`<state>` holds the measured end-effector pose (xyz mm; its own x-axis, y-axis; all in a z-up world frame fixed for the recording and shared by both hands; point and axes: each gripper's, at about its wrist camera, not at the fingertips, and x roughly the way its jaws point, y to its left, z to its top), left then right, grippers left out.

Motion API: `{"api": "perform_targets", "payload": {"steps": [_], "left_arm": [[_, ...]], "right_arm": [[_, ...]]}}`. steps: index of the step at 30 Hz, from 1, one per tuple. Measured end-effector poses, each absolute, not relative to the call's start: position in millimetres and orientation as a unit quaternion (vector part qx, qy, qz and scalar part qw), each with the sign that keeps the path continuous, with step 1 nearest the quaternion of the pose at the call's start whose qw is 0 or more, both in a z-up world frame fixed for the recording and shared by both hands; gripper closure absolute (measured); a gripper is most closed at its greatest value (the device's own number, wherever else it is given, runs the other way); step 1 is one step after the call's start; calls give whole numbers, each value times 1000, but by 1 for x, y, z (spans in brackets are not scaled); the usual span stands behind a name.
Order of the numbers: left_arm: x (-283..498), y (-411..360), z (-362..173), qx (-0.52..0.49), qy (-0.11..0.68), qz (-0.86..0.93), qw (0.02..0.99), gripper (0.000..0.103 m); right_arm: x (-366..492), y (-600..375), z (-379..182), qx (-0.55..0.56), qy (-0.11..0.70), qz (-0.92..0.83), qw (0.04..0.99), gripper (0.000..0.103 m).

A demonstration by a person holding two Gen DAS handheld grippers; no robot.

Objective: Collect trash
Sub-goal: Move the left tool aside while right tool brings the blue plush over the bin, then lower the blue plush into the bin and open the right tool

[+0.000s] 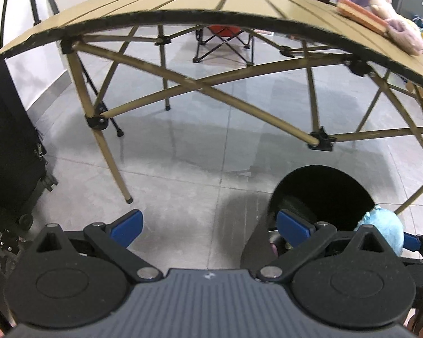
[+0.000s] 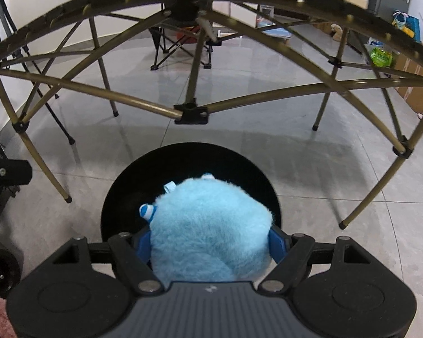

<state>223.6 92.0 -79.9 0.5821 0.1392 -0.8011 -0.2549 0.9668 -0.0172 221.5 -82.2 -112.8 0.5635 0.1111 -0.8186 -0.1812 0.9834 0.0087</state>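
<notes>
A fluffy light-blue plush toy (image 2: pixel 208 231) is clamped in my right gripper (image 2: pixel 210 242), held just above the open mouth of a black round bin (image 2: pixel 121 197) on the floor. The same toy (image 1: pixel 383 228) and bin (image 1: pixel 324 188) show at the lower right of the left wrist view. My left gripper (image 1: pixel 208 226) is open and empty, low over the grey tiled floor, just left of the bin. Its right finger (image 1: pixel 293 225) overlaps the bin's rim. The bin's inside is dark; some items lie at its bottom.
A tan folding table (image 1: pixel 183 2) on crossed metal legs stands ahead, with an orange book (image 1: pixel 361 14) and a pink plush (image 1: pixel 403 36) on its right end. A black wheeled case (image 1: pixel 11 146) stands left. A folding chair (image 1: pixel 225 42) is beyond the table.
</notes>
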Motion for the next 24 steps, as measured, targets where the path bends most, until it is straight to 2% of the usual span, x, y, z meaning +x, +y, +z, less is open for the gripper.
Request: {"api": "perform_targets", "payload": {"steps": [24], "left_arm": [[232,129,-115,-64,481,158,860,0]], "right_arm": [[270,-46,-156,-24,516,89,852,26]]}}
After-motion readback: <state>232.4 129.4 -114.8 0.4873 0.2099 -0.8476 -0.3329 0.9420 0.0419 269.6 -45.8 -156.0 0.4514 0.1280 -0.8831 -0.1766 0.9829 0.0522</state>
